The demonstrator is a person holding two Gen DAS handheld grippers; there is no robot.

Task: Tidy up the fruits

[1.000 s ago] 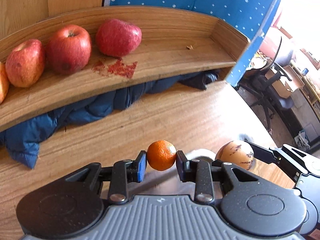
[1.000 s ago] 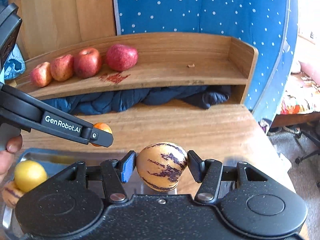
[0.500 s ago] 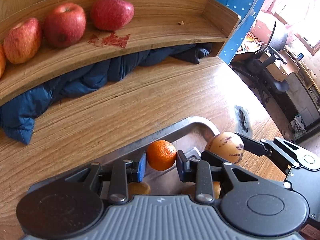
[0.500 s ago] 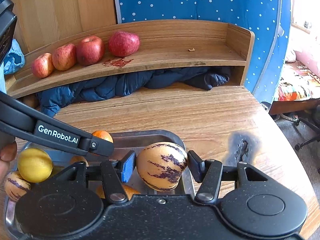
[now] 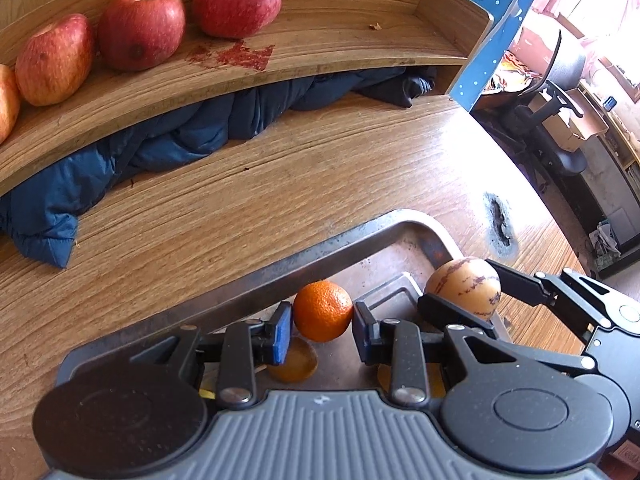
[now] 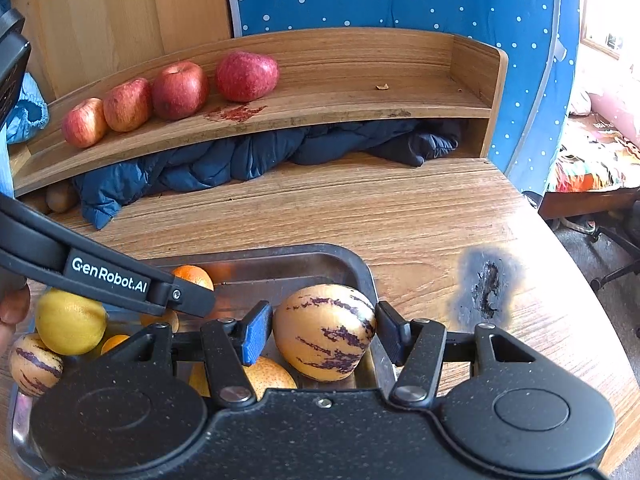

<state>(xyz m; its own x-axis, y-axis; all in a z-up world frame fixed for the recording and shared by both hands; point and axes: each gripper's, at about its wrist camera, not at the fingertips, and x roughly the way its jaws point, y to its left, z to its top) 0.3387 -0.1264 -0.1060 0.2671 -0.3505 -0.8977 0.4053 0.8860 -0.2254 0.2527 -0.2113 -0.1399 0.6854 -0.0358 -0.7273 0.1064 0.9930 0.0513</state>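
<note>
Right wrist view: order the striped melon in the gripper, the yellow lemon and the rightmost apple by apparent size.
1. striped melon, though it sits nearest the camera.
2. yellow lemon and rightmost apple: too alike to rank; the apple is farther away.

The left gripper [image 5: 322, 322] has its jaws closed in on a tangerine [image 5: 323, 311], one pad pressed to each side of it, fingers level and pointing forward. The right gripper [image 6: 325, 334] sits just beside it on the right, its jaws clamped on a striped melon [image 6: 325, 332], pads touching both flanks. In the left wrist view the right gripper [image 5: 464, 294] shows from the side, fingers angled in toward the left one. In the right wrist view the left gripper's finger [image 6: 108, 278] crosses from the left edge, and part of a hand [image 6: 12, 310] grips its handle there.
</note>
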